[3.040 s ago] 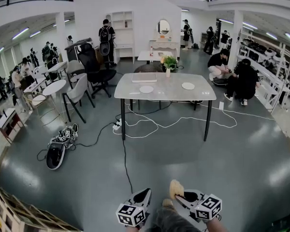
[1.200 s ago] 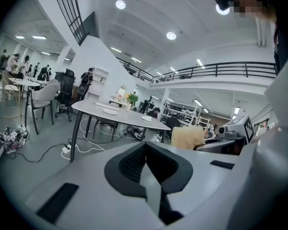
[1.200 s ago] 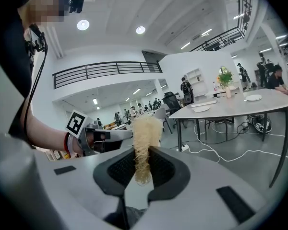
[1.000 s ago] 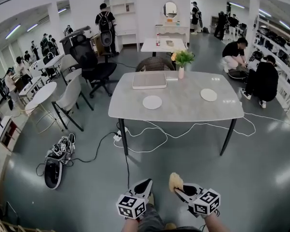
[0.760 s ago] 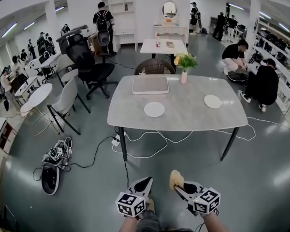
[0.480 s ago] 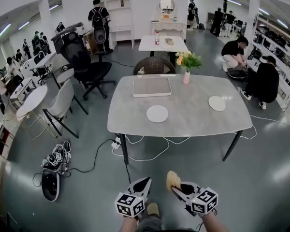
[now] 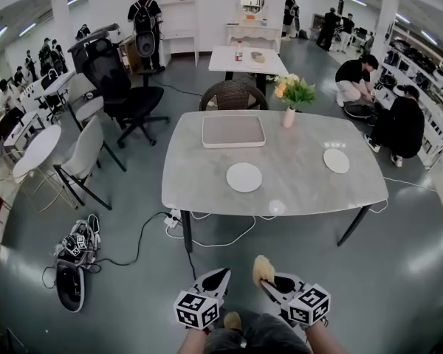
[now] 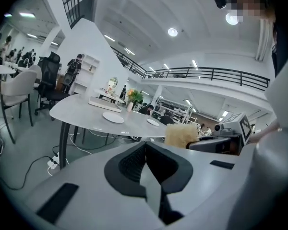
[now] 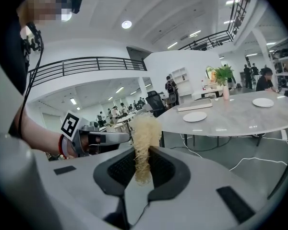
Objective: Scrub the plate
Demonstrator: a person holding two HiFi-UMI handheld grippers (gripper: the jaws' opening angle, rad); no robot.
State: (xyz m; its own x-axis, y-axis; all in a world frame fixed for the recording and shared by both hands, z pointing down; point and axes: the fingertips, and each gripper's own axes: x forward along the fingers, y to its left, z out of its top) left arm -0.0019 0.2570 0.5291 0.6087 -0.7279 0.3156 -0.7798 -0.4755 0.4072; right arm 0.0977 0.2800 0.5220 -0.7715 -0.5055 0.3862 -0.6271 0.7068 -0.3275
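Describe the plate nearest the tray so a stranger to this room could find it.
Find the big grey table in the middle of the hall. A round white plate lies at its centre, just in front of the rectangular tray. The only other plate sits alone near the table's right edge, right of the vase.

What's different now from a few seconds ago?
The person walked closer to the table, so it looks bigger and nearer. Nothing was picked up or dropped. The right gripper still pinches the scrubber, the left gripper stays shut and empty, and the middle plate and end plate have not moved on it.
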